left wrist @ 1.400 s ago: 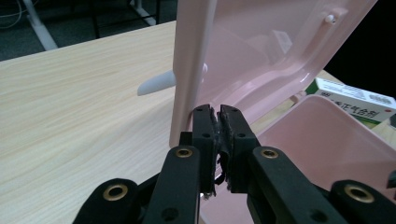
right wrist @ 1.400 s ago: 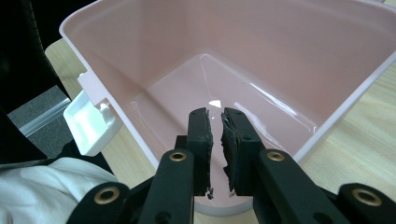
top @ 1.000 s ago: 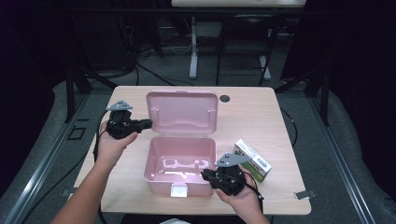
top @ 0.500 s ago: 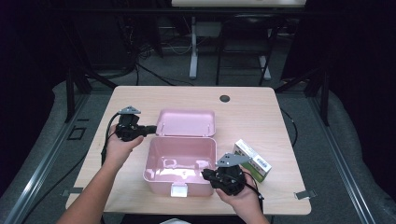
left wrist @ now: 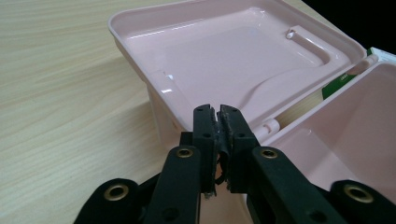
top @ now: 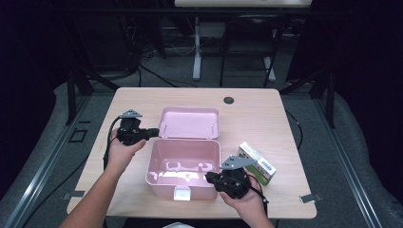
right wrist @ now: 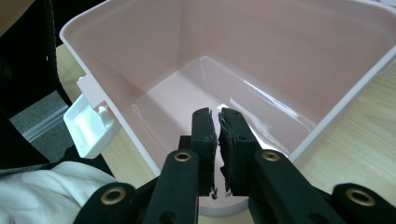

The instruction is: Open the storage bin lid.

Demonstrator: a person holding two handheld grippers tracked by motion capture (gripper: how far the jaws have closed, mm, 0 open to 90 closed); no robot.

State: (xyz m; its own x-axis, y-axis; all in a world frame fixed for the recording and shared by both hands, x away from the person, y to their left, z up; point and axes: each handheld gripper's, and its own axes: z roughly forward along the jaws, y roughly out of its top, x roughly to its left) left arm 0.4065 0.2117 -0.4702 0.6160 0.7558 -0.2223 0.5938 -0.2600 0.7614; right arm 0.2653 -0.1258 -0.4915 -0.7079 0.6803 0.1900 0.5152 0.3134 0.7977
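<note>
No legible writing; green-and-white carton [top: 257, 163] shows a barcode only, lying just right of the pink box [top: 183, 164] at table [top: 266, 114] centre. Box body bare inside; lid [top: 190, 123] partly raised behind it. Left gripper [top: 153, 132] jaws pressed together, holding nothing, at lid's left edge. Right gripper [top: 210, 176] likewise closed on nothing, at box's front-right rim. White latch [right wrist: 88, 123] on front wall.

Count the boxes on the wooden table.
2. An open pink plastic box with a hinged lid sits mid-table; a small green-and-white cardboard box lies just right of it, beside the right claw.
</note>
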